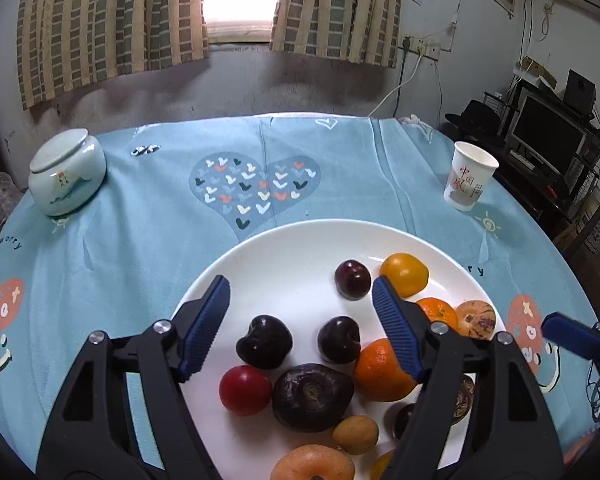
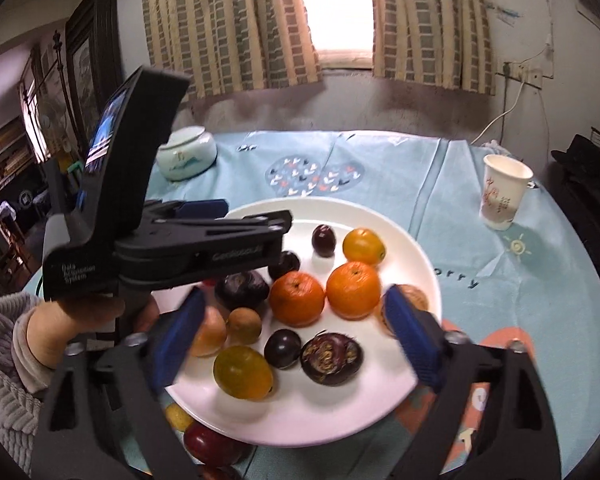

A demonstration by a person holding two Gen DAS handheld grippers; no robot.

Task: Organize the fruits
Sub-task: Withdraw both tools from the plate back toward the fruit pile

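A white plate (image 1: 284, 256) on the blue tablecloth holds many fruits: dark cherries (image 1: 265, 342), a red fruit (image 1: 245, 390), oranges (image 1: 380, 370), a yellow-orange fruit (image 1: 405, 274) and dark water chestnuts (image 1: 312, 397). My left gripper (image 1: 300, 324) is open and empty above the plate's left half. My right gripper (image 2: 296, 336) is open and empty over the plate's (image 2: 416, 256) near side, with oranges (image 2: 353, 290), a dark cherry (image 2: 283, 348), a water chestnut (image 2: 331, 358) and a yellow-green fruit (image 2: 242, 372) between its fingers. The left gripper's body (image 2: 172, 248) crosses the plate's left side in this view.
A pale ceramic lidded jar (image 1: 66, 172) stands at the far left of the table, a paper cup (image 1: 470, 176) at the far right. A red fruit (image 2: 208, 444) and a yellow one (image 2: 178, 416) lie off the plate at its near edge.
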